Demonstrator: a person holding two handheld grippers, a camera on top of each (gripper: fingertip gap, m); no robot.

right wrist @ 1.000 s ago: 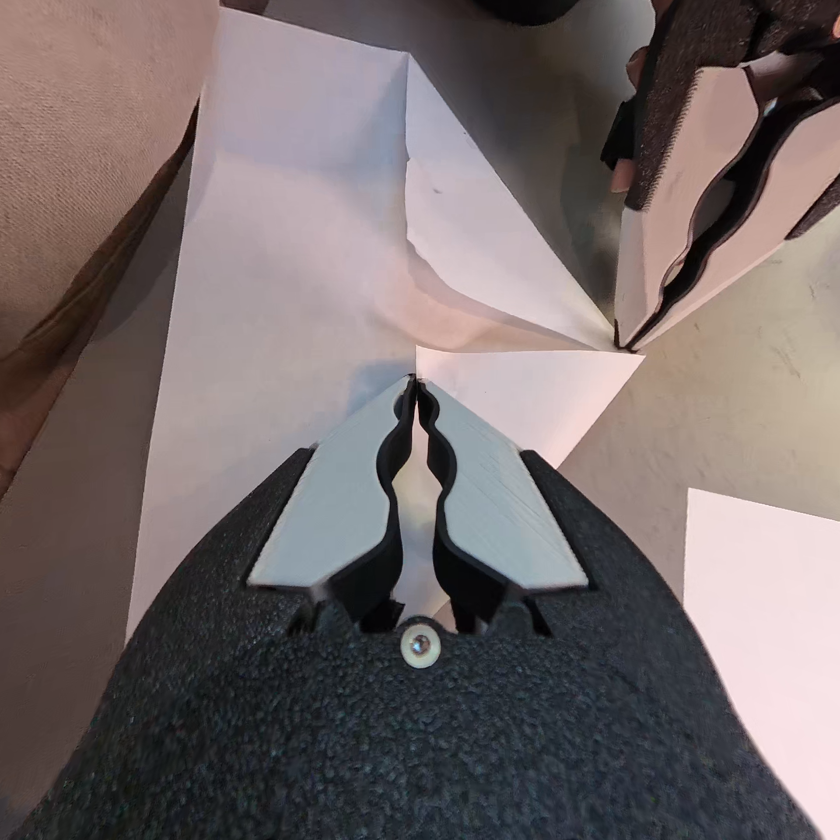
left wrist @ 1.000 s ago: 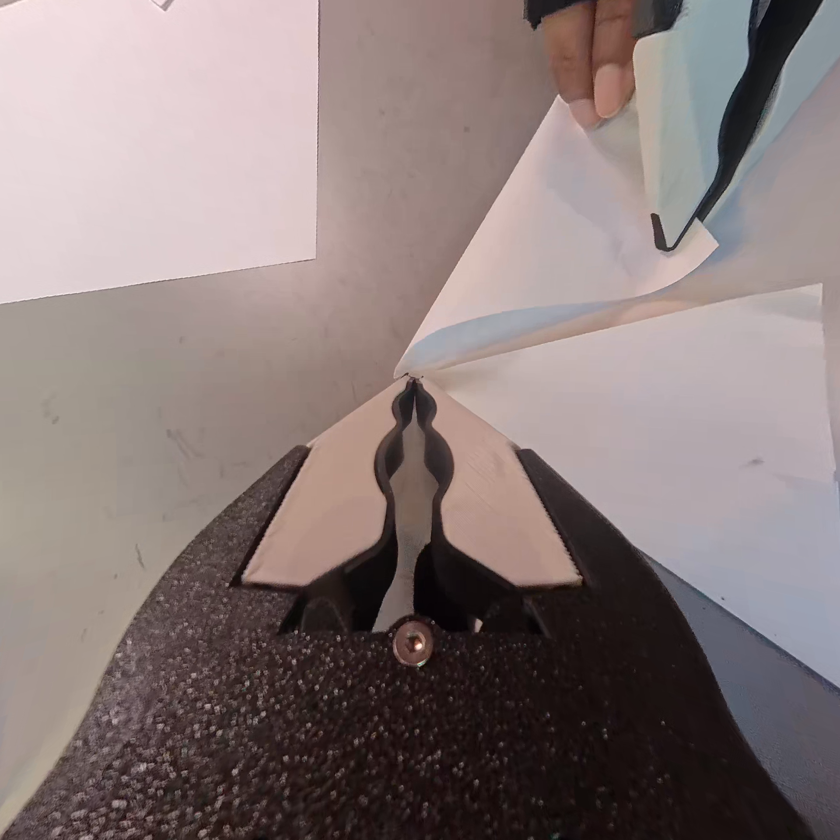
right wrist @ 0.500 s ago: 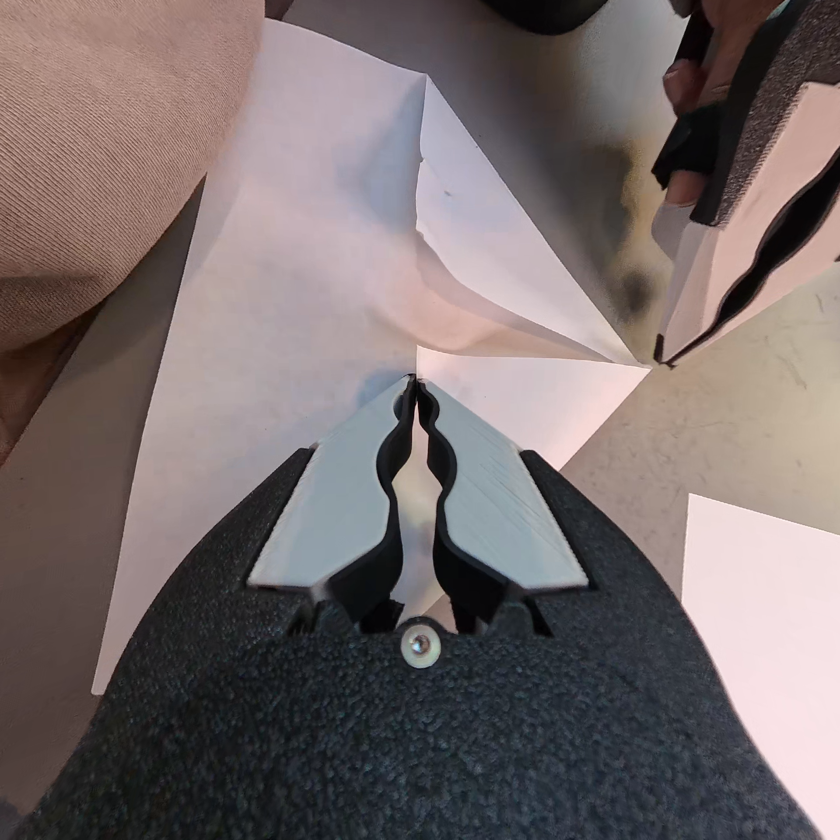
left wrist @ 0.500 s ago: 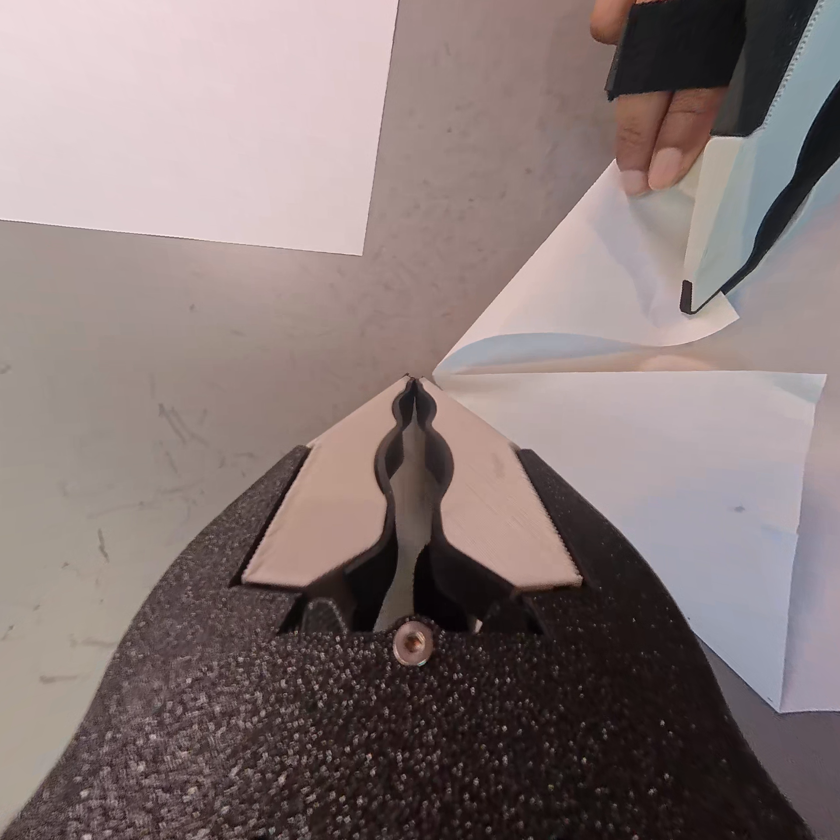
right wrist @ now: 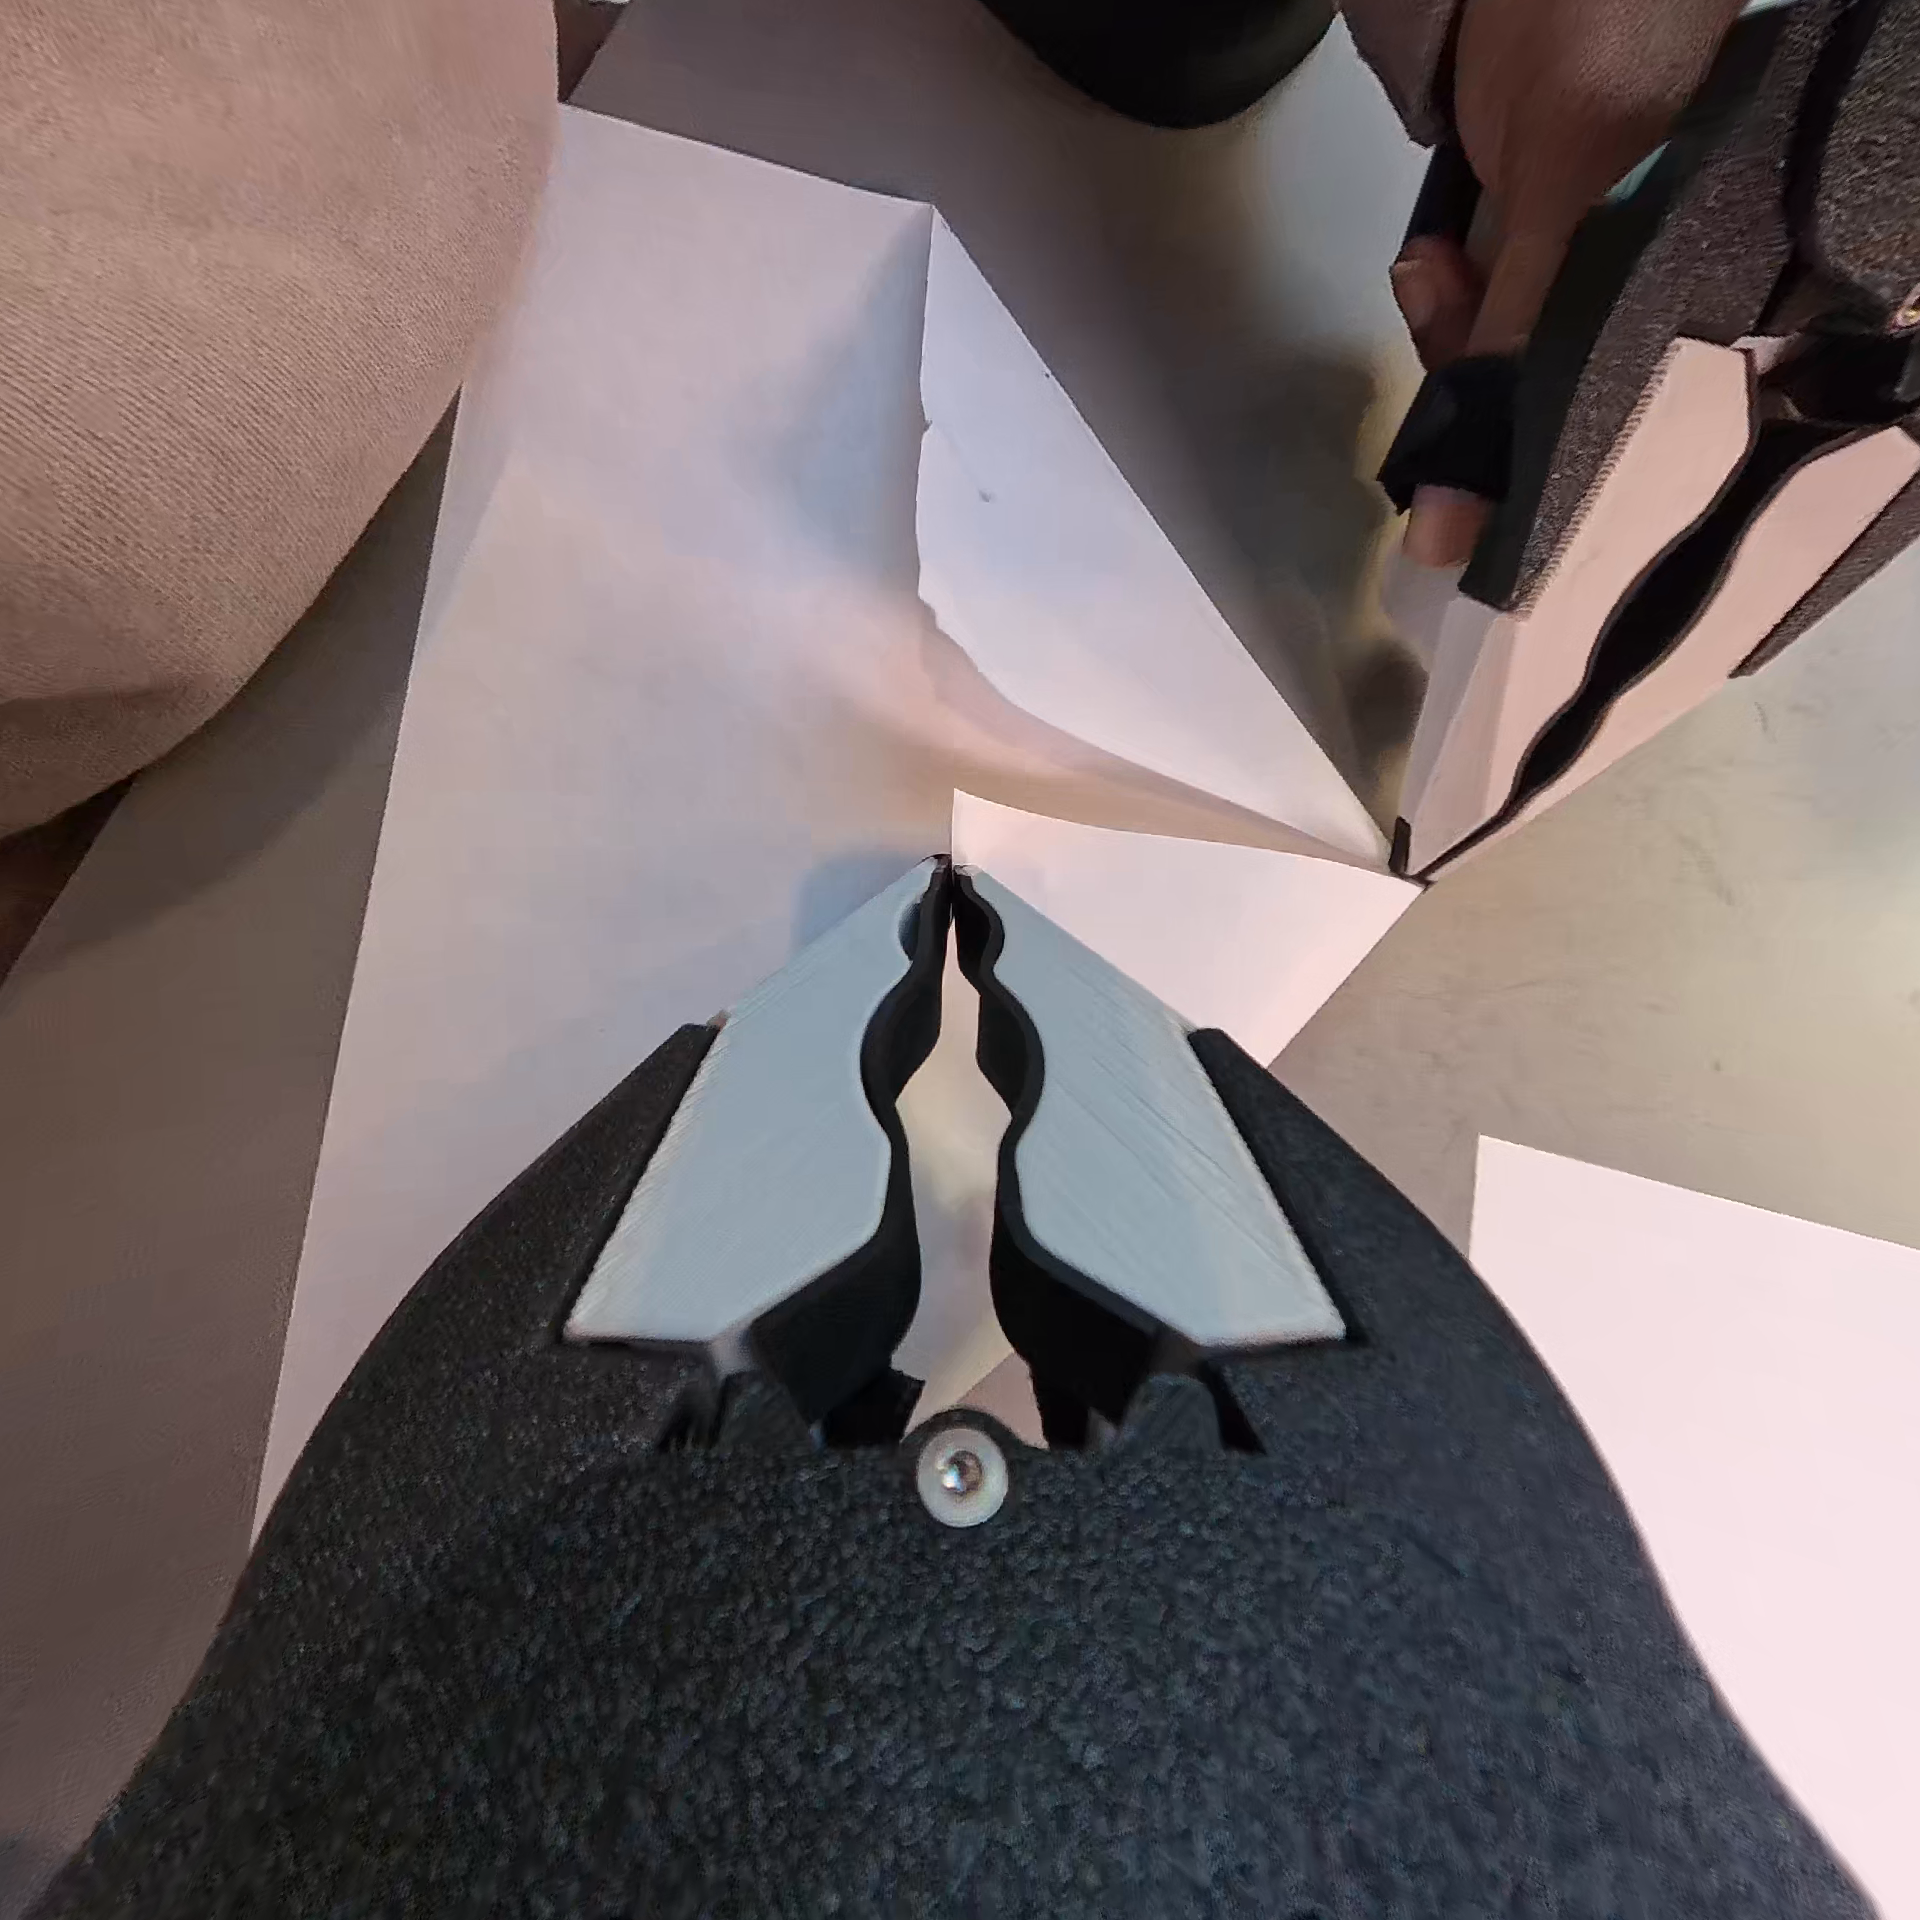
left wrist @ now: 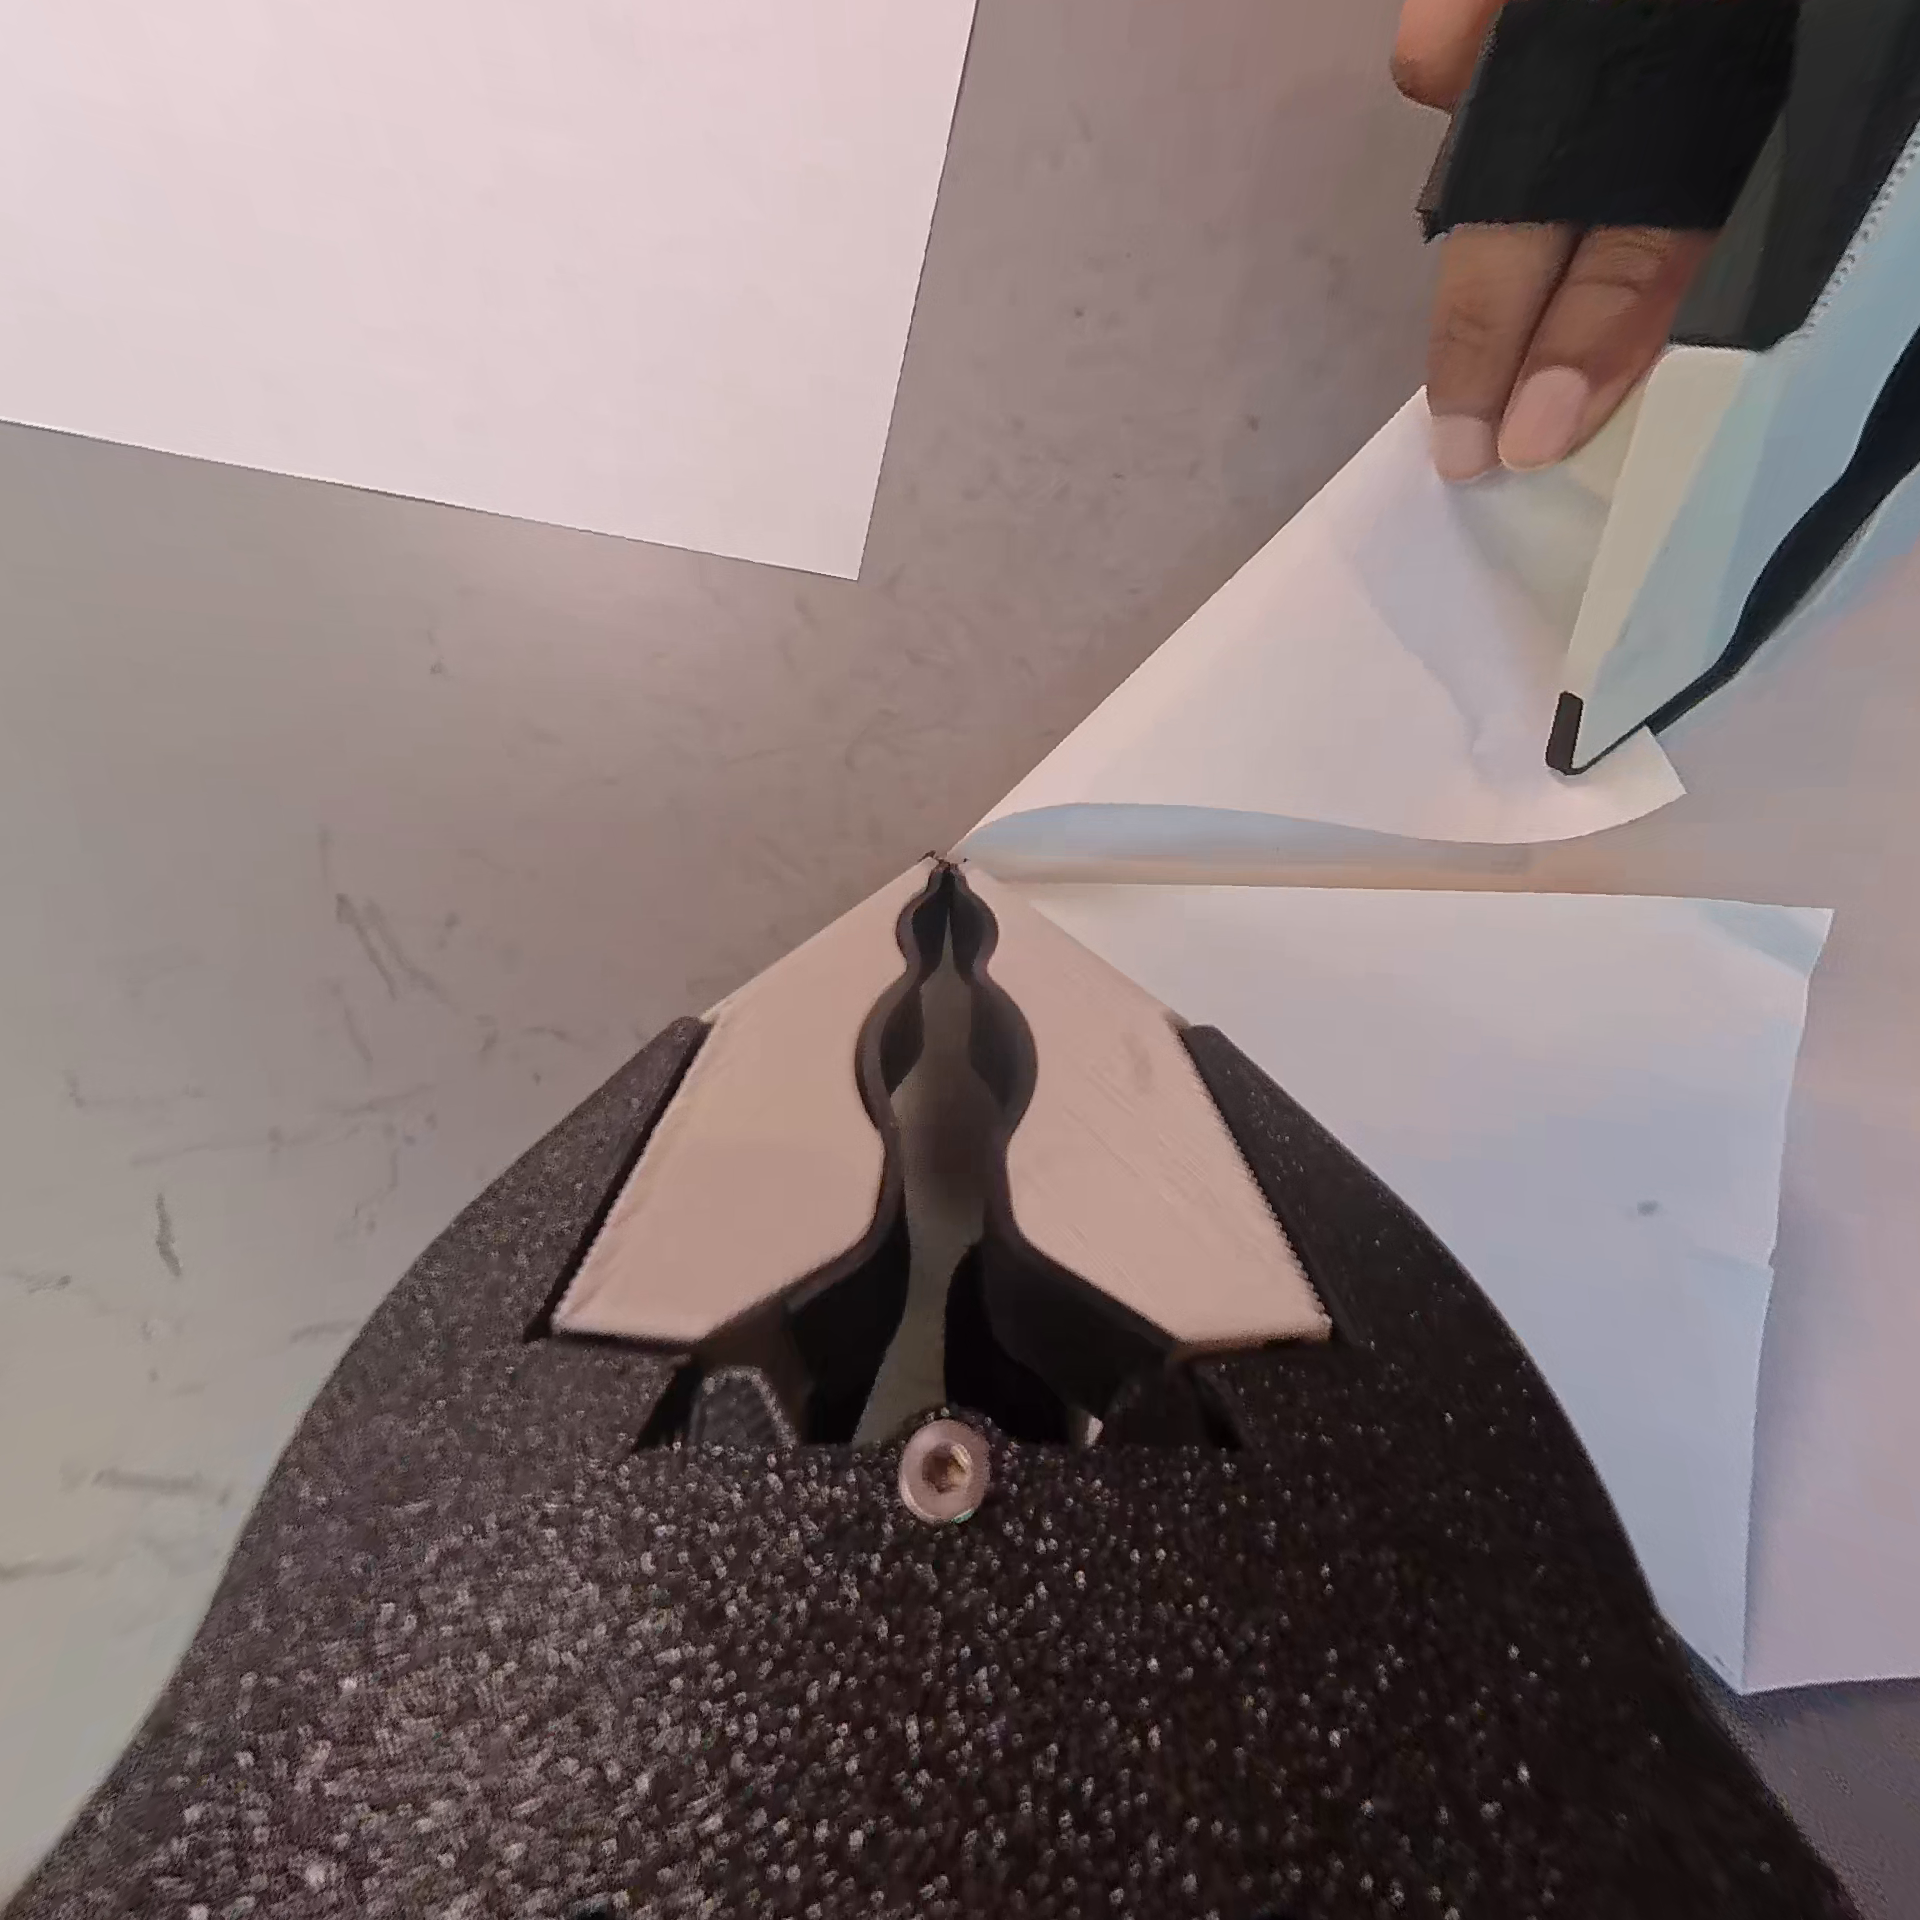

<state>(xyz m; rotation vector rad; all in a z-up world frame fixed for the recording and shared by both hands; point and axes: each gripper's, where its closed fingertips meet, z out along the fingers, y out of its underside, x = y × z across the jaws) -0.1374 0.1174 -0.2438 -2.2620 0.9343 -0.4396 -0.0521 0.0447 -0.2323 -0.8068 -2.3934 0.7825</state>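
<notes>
The left gripper (left wrist: 943, 883) is pinched on a corner of the folded white sheet (left wrist: 1455, 1091) on the grey table (left wrist: 520, 831); the right gripper (right wrist: 951, 883) clamps its lifted flap; a second sheet (left wrist: 468, 239) lies flat near the far edge.

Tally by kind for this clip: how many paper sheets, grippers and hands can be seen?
Paper sheets: 2, a folded sheet and a flat sheet
Grippers: 2, left gripper and right gripper
Hands: 2
Total: 6
</notes>
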